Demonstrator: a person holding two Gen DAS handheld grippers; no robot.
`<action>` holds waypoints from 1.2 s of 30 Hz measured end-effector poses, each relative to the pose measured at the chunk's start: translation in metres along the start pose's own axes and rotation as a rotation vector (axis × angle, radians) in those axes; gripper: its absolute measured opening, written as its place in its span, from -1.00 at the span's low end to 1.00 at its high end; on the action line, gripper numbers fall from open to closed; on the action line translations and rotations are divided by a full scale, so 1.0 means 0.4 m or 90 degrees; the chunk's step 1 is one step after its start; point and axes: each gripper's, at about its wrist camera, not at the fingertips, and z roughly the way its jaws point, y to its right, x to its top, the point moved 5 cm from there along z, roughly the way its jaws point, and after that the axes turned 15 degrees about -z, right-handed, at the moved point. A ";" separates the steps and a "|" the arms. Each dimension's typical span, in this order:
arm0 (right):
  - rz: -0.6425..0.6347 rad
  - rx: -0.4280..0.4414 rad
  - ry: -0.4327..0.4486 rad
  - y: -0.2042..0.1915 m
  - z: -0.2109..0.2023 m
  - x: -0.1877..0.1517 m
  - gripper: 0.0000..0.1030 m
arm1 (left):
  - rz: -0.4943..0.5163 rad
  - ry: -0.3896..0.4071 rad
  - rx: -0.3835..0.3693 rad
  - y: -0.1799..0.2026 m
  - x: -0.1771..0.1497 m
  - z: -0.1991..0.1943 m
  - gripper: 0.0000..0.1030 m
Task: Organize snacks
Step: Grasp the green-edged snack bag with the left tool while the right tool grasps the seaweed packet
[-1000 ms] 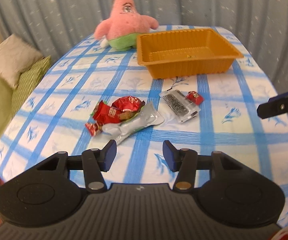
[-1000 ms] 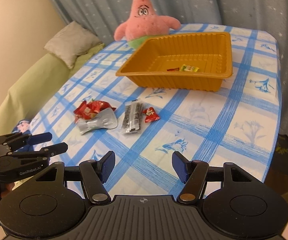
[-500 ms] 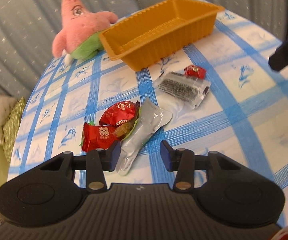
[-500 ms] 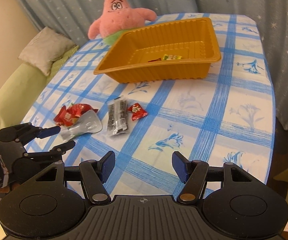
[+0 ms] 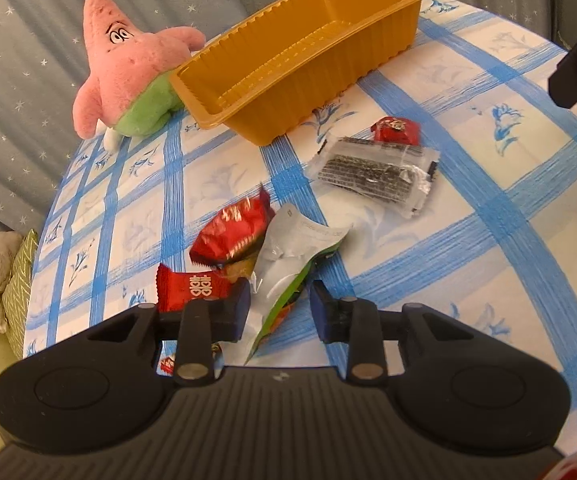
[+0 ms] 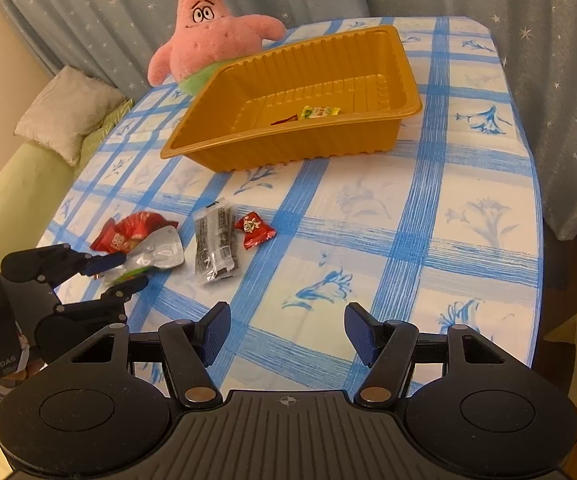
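My left gripper (image 5: 280, 312) is open, its fingers on either side of the near end of a silver and green snack pouch (image 5: 296, 256) on the tablecloth. Red snack packets (image 5: 232, 236) lie just left of the pouch. A clear packet with dark contents (image 5: 372, 172) and a small red candy (image 5: 396, 130) lie further right. The orange tray (image 6: 404, 92) stands at the back and holds a yellow-green snack (image 6: 320, 111). My right gripper (image 6: 286, 332) is open and empty above the table's near part. The left gripper also shows in the right wrist view (image 6: 118, 272).
A pink starfish plush (image 6: 208, 36) sits behind the tray at the table's far edge. A sofa with a beige cushion (image 6: 68, 110) is left of the table. A curtain hangs behind. The table edge drops off at the right (image 6: 536, 240).
My left gripper has moved forward and down to the snack pile, and the pouch now lies between its fingers. My right gripper has shifted slightly and stays open.
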 end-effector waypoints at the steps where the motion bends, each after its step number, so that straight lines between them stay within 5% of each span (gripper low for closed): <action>1: 0.001 0.001 -0.001 0.000 0.002 0.001 0.23 | 0.000 -0.002 -0.002 -0.003 0.004 0.005 -0.41; 8: 0.000 0.005 -0.008 -0.006 0.021 0.008 0.23 | 0.011 -0.025 0.000 -0.006 0.011 0.023 -0.50; 19: -0.001 0.015 -0.014 -0.007 0.042 0.020 0.23 | -0.106 -0.080 -0.096 -0.004 -0.005 -0.035 -0.50; 29: -0.012 0.022 -0.016 -0.015 0.060 0.023 0.23 | -0.099 -0.074 -0.090 -0.002 0.008 -0.008 -0.45; 36: -0.085 0.022 0.013 -0.043 0.094 0.050 0.22 | -0.208 -0.060 -0.100 -0.043 0.017 -0.023 -0.54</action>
